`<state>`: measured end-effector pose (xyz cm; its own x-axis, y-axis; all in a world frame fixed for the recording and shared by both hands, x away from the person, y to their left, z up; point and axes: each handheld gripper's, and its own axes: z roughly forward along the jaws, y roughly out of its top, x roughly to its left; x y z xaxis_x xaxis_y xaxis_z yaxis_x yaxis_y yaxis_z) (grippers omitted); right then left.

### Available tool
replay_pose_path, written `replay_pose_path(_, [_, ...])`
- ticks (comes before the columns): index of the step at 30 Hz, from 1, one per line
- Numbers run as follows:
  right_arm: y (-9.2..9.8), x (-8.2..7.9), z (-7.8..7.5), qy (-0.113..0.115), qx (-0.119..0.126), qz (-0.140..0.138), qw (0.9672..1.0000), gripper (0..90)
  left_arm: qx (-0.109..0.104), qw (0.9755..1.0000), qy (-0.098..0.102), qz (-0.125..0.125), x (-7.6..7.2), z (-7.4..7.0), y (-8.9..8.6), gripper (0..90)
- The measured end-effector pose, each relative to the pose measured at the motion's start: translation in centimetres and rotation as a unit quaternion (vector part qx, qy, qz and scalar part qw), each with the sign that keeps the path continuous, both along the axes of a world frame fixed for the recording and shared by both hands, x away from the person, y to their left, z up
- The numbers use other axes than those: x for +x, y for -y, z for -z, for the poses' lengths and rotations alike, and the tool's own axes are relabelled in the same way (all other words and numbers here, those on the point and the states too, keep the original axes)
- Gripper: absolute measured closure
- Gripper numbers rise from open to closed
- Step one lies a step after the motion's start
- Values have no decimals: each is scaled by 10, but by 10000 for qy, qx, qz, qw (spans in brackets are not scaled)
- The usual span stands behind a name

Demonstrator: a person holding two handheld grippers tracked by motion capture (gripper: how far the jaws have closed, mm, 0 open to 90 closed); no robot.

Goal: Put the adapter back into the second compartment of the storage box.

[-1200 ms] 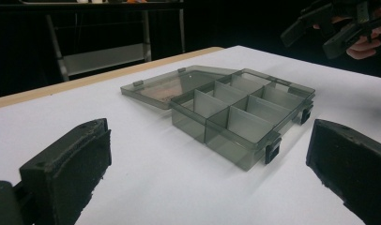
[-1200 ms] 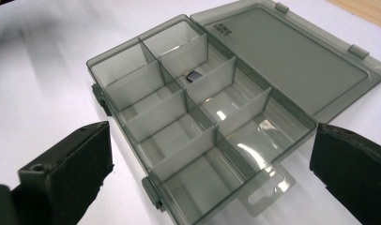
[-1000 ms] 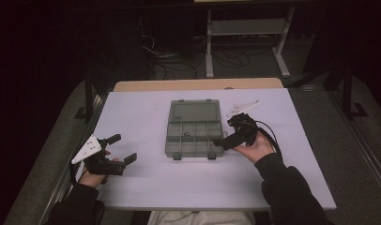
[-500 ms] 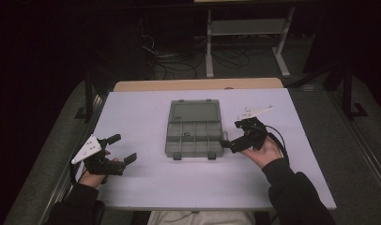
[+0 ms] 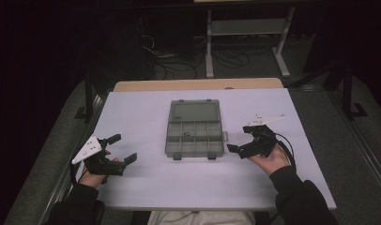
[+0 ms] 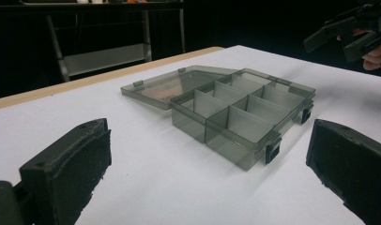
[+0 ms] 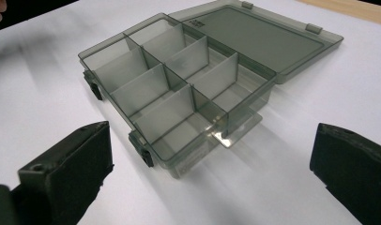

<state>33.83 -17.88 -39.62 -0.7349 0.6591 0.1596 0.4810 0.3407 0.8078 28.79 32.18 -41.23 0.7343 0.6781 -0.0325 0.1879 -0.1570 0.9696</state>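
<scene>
White desk [image 5: 151, 187]: smoky translucent plastic compartment box [image 5: 194, 136] centre, lid flat open at 12. Left tool [image 5: 117, 149] at 8, right tool [image 5: 238, 139] at 3, both released, empty.

Person is wearing dark long sleeves on both arms, cuffs ending at the wrists. Left hand-held gripper [image 5: 119, 149]: black body, two blocky black jaws with rough matte pads, a pale grey three-cornered plate riding on top. Right hand-held gripper [image 5: 240, 138]: same black build, same grey plate; a thin black cable is looping out from it beside the wrist.
</scene>
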Motion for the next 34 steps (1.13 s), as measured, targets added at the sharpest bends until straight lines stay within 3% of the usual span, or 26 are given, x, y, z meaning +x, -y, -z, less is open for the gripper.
replay_pose_path(13, [21, -19, 7, 180, 268, 152, 9994, 0, 2, 10000, 5, -2, 0, 0, 0, 0])
replay_pose_path(23, [36, -35, 15, 366, 372, 212, 9984, 0, -13, 10000, 2, -10, 0, 0, 0, 0])
replay_pose_path(34, [48, -45, 22, 396, 424, 334, 9978, 0, -7, 10000, 5, -10, 0, 0, 0, 0])
